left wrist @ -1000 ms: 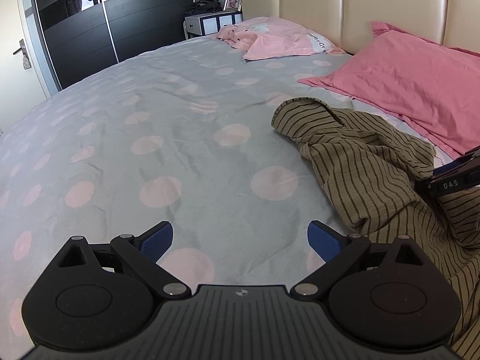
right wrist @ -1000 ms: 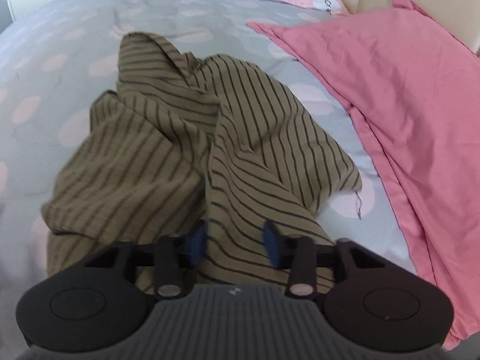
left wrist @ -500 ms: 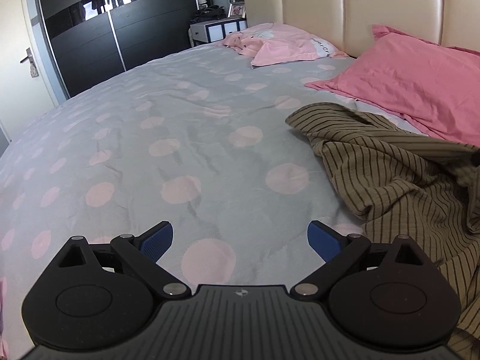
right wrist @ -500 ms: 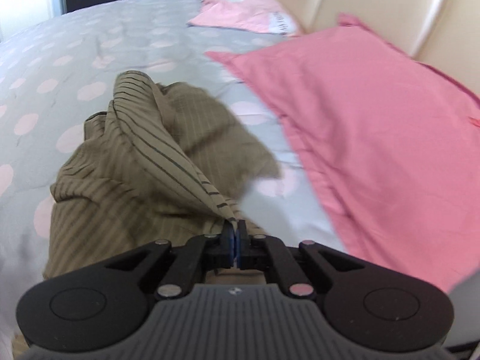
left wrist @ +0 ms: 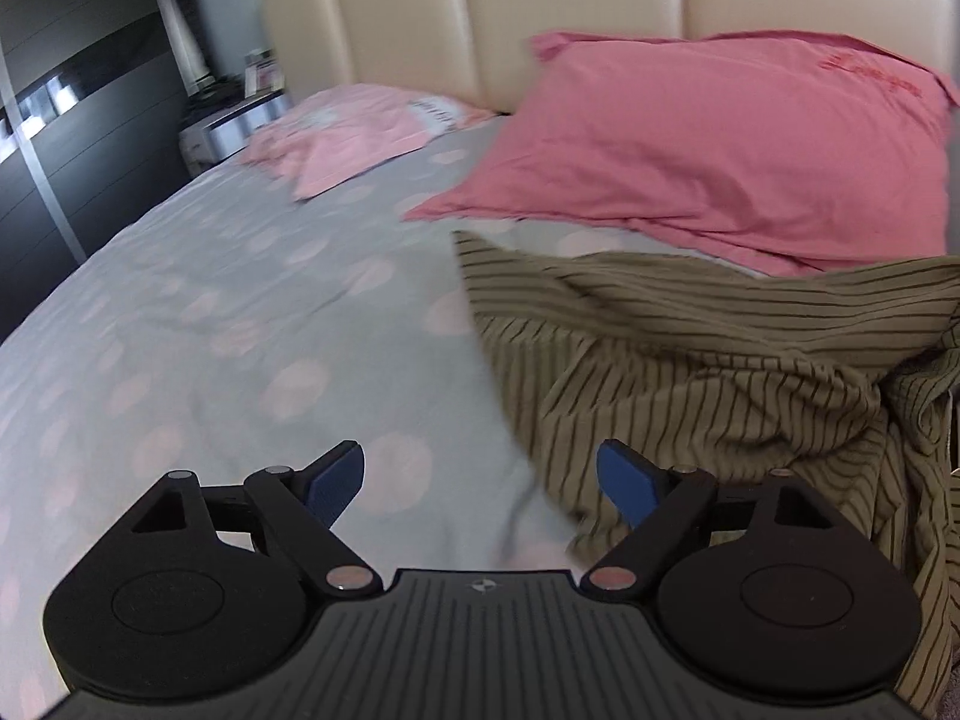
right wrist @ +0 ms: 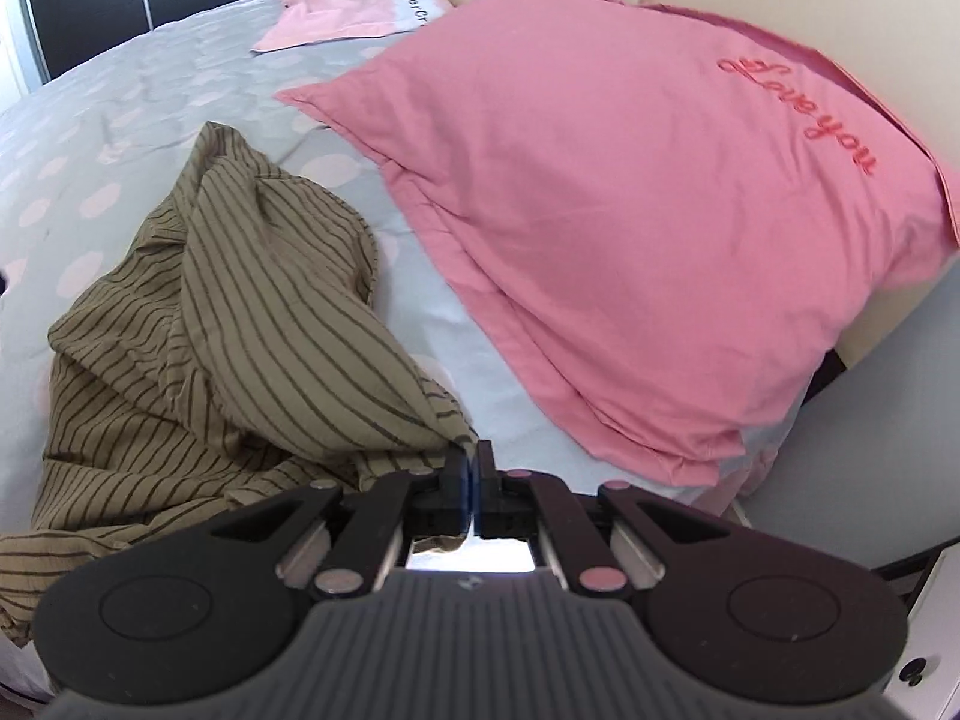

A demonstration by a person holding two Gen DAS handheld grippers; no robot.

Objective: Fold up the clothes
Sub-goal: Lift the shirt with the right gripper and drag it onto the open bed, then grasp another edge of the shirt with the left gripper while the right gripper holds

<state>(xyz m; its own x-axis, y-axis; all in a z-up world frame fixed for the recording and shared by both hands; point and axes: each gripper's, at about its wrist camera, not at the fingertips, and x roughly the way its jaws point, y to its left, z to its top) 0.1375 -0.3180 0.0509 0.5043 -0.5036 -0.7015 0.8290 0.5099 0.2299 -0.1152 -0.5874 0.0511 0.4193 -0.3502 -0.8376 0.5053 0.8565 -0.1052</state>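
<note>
Striped garment (left wrist: pixel 720 360) cut off right.

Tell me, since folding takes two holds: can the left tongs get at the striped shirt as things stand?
Probably yes. The left tongs are open, and the striped shirt lies just ahead to their right on the bedspread with nothing between them.

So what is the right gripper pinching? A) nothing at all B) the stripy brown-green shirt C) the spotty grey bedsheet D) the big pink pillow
B: the right gripper is shut on a corner of the crumpled olive-brown striped shirt, with the cloth pulled up to its tips; the big pink pillow lies apart, untouched.
</note>
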